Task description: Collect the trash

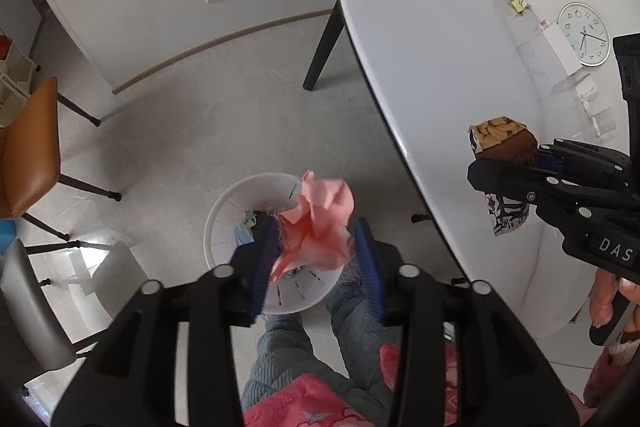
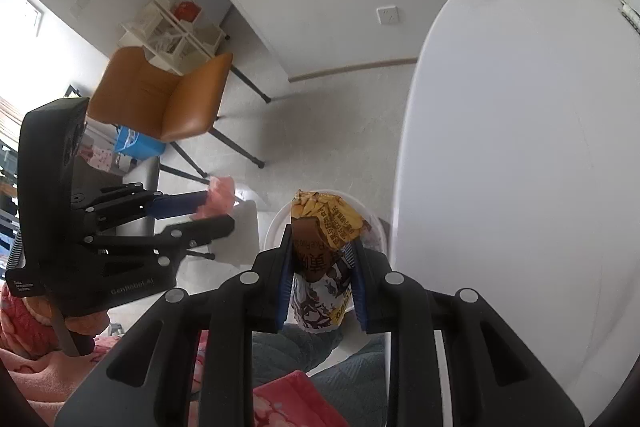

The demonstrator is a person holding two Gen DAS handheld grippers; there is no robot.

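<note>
Above white bin [image 1: 224, 227], crumpled pink paper [image 1: 316, 227], brown-and-yellow snack wrapper [image 2: 320, 251] pinched between fingers

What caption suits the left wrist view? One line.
Left gripper releasing crumpled pink paper over white bin.

left camera: looks down, close above the bin [image 1: 224, 223] | right camera: looks down beside the table [image 2: 520, 147] | both see: bin [image 2: 276, 223], table [image 1: 440, 67], floor

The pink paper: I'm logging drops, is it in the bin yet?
Not yet: the crumpled pink paper sits between the left gripper's fingers, above the white bin.
</note>
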